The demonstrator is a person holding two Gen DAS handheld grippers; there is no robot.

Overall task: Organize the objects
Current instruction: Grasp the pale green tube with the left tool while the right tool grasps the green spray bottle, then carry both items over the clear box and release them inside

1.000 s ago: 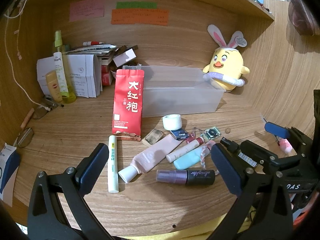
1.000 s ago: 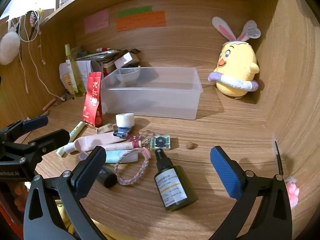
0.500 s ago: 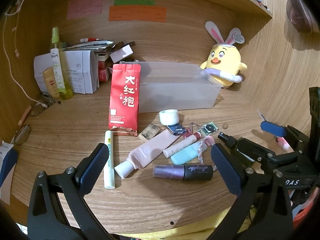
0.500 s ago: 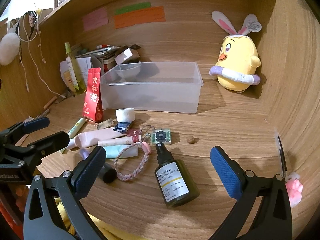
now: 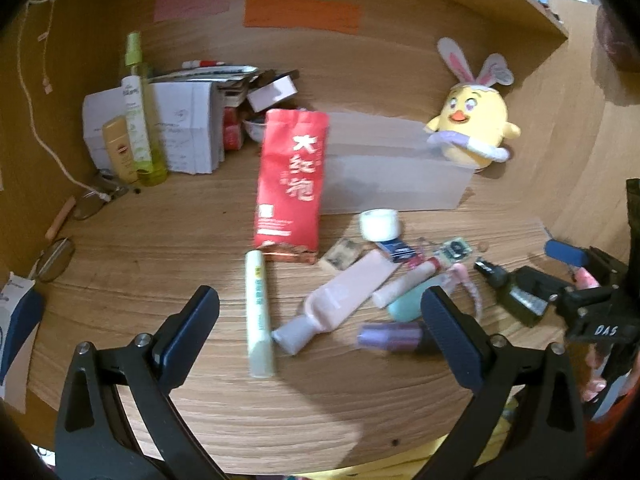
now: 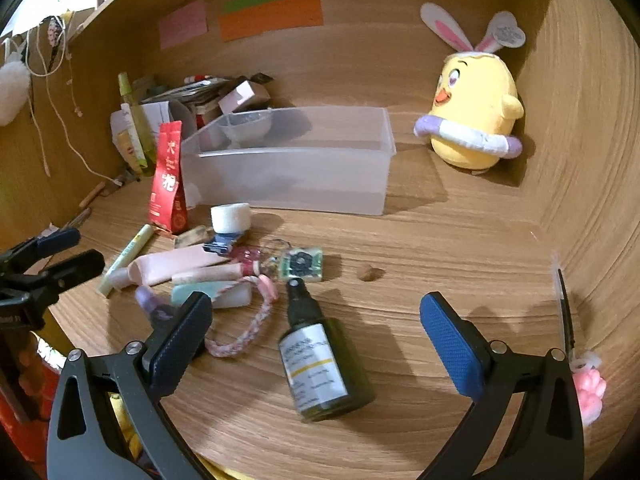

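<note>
Small toiletries lie in a heap on the wooden desk: a pale green tube (image 5: 259,314), a pink tube (image 5: 340,300), a purple bottle (image 5: 390,336), a white tape roll (image 5: 379,224) and a dark green spray bottle (image 6: 318,364). A red tea pouch (image 5: 292,184) leans on a clear plastic bin (image 6: 288,160), which holds nothing that I can see. My left gripper (image 5: 320,320) is open above the tubes. My right gripper (image 6: 316,332) is open, with the dark spray bottle between its fingers, not touching.
A yellow chick plush (image 6: 474,120) sits at the back right by the side wall. Papers, boxes and a tall green spray bottle (image 5: 140,112) crowd the back left. Glasses (image 5: 54,260) lie at the left. A braided pink cord (image 6: 244,332) lies by the spray bottle.
Both grippers have moved forward and down toward the heap; the dark spray bottle now lies closer between the right fingers. No object has moved.
</note>
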